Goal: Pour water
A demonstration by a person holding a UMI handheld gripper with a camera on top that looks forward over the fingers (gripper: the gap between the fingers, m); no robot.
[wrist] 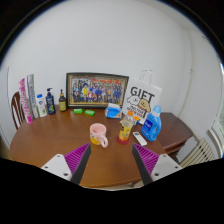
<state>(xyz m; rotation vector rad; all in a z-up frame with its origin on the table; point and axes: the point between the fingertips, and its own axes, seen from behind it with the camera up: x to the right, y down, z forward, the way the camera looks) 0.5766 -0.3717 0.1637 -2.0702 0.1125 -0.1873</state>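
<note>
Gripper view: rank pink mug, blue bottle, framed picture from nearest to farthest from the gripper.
Gripper is open, holding nothing.
1. Pink mug: just ahead of the fingers, slightly left.
2. Blue bottle: farther on, to the right.
3. Framed picture: against the wall at the back.

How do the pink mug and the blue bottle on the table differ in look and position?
The pink mug is short and wide, with a handle and an open top; the blue bottle is taller and narrows towards its top. The pink mug stands just ahead of the open hand-held gripper, nearly centred between its fingers; the blue bottle stands farther off to the right, before the white gift bag. Both stand upright on the wooden table.
</note>
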